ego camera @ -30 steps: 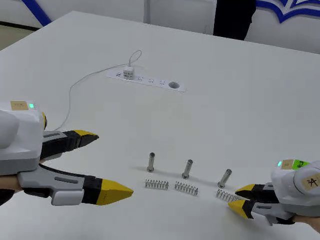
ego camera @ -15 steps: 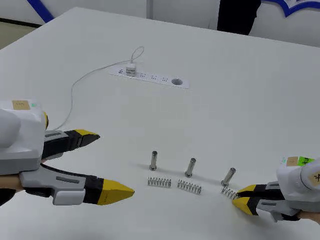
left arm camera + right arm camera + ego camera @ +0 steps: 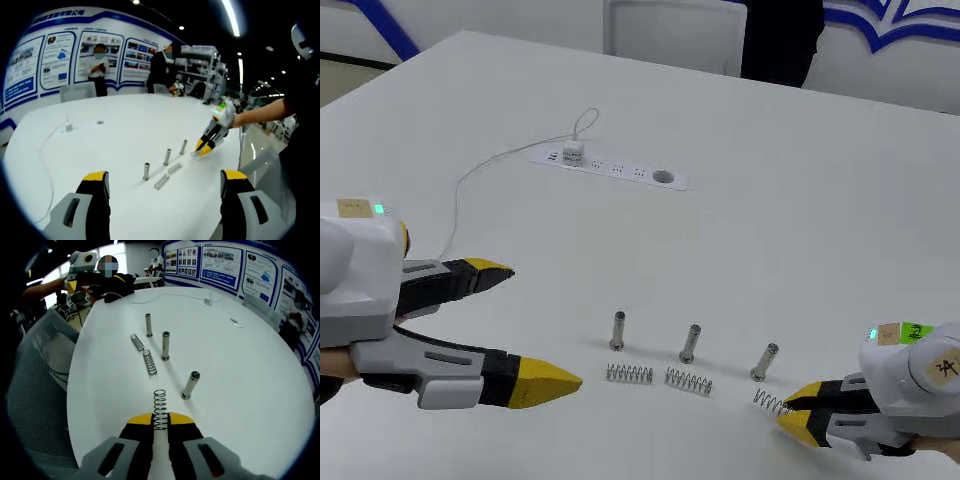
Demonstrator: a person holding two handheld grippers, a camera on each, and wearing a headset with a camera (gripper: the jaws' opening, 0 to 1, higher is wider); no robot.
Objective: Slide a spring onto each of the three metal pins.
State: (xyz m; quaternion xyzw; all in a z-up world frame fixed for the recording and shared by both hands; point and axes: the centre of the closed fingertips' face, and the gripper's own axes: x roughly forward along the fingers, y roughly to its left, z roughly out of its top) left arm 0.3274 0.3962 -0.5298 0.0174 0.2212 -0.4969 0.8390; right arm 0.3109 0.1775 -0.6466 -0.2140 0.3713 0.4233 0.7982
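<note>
Pinching the end spring (image 3: 159, 402) in my right gripper (image 3: 160, 421), left gripper (image 3: 542, 326) wide open and empty, so all 3 pins (image 3: 690, 342) are bare, 0 done yet.

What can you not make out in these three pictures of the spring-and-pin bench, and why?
- Right gripper view: the near end of the small coiled steel spring vanishes between the yellow-tipped right tongs; clamped or not is unclear.
- Left gripper view: text on the blue-and-white wall posters is too small.
- Head view: socket markings on the white power strip are too small.
</note>
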